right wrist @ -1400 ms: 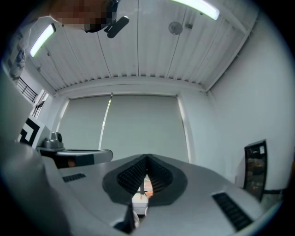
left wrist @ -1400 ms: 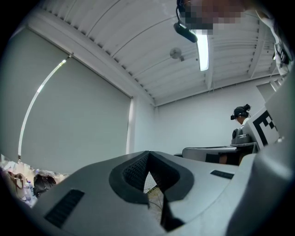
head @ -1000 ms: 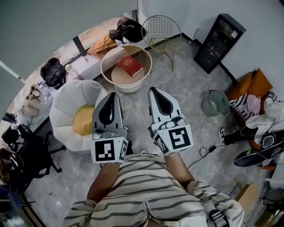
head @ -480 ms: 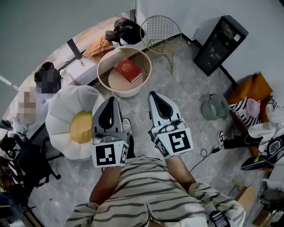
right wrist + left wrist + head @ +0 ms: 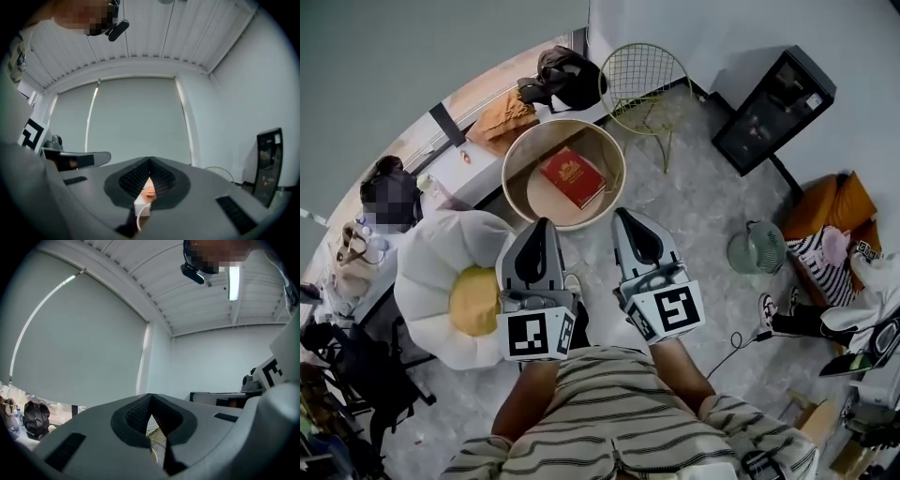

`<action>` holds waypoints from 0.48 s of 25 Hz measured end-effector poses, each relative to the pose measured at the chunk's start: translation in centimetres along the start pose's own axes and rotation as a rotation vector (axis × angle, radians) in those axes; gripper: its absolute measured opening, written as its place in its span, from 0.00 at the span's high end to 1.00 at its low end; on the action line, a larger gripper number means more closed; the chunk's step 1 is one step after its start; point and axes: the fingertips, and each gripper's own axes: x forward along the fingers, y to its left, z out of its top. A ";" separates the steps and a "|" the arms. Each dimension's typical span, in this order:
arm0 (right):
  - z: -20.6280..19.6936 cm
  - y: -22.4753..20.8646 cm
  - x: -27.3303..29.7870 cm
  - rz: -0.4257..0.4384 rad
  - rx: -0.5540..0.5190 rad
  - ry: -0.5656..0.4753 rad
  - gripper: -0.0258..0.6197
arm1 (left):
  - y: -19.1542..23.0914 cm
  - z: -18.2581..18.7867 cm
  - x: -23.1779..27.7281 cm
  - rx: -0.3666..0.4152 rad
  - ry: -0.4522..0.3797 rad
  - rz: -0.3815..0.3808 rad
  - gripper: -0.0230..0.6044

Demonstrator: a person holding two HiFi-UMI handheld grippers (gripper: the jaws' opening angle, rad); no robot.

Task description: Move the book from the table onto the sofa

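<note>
Just ahead of the clenched, empty left gripper (image 5: pixel 539 225) and right gripper (image 5: pixel 624 216), the book (image 5: pixel 572 177) lies on the table (image 5: pixel 517 155).

I am in a cluttered, lounge-like room: a white flower-shaped cushion seat with a yellow centre (image 5: pixel 431 272), a round beige tub table (image 5: pixel 517 159), a gold wire-mesh chair (image 5: pixel 642 75) and a pale green floor fan (image 5: pixel 757 248) on a grey stone-patterned floor (image 5: pixel 694 206).

Gold print on book (image 5: pixel 572 176) cover too small to read. My left hand-held gripper (image 5: pixel 541 225) hides right edge of white sofa (image 5: pixel 431 253). Clutter (image 5: pixel 861 339) at far right is cut off by pic edge.
</note>
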 end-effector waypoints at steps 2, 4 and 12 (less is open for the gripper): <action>-0.3 -1.1 2.9 -0.013 0.006 0.016 0.94 | 1.4 -0.3 3.0 -0.011 0.011 -0.013 0.96; -0.5 -2.1 5.6 -0.025 0.010 0.029 0.94 | 2.7 -0.7 5.9 -0.022 0.027 -0.025 0.96; -2.2 -5.2 14.4 -0.057 0.017 0.100 0.94 | 7.1 -2.3 14.8 -0.079 0.067 -0.071 0.96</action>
